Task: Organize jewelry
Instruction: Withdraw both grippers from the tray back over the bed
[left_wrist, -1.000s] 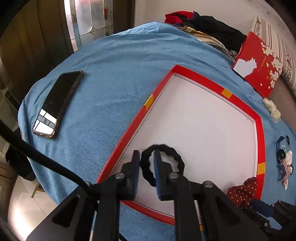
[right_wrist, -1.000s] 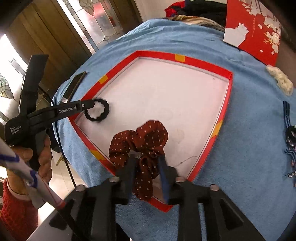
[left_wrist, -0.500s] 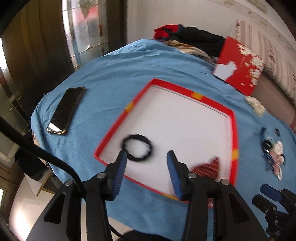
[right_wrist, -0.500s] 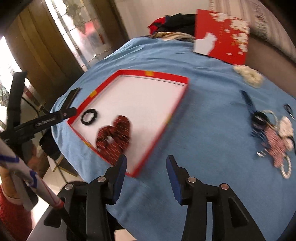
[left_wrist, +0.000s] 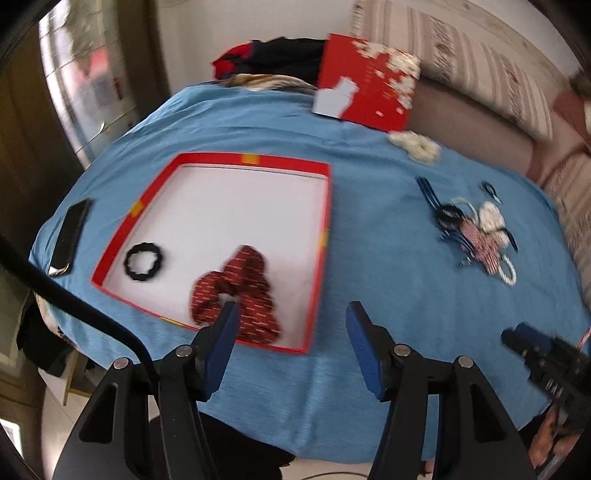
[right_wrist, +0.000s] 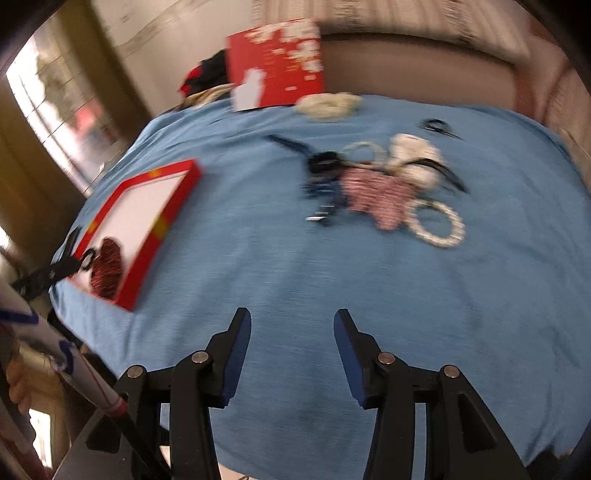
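A red-rimmed white tray (left_wrist: 327, 206) lies on the blue cloth. In it lie a black hair tie (left_wrist: 144, 261) and a dark red dotted scrunchie (left_wrist: 236, 288). My left gripper (left_wrist: 290, 314) is open and empty, held above the tray's near right corner. A heap of hair ties, a striped bow and pearl rings (left_wrist: 476, 236) lies to the right; it also shows in the right wrist view (right_wrist: 384, 184). My right gripper (right_wrist: 291, 321) is open and empty above bare cloth, short of the heap. The tray (right_wrist: 162, 221) is at its left.
A black phone (left_wrist: 70, 236) lies left of the tray. A red gift box (left_wrist: 365, 88) and a cream scrunchie (left_wrist: 415, 146) sit at the back, with dark clothes (left_wrist: 273, 62) behind. A sofa runs along the far side. The cloth's near edge drops off below both grippers.
Both grippers let go and opened: the black tie and the red scrunchie now lie in the tray. Both grippers pulled back and swung right, the right one towards the heap.
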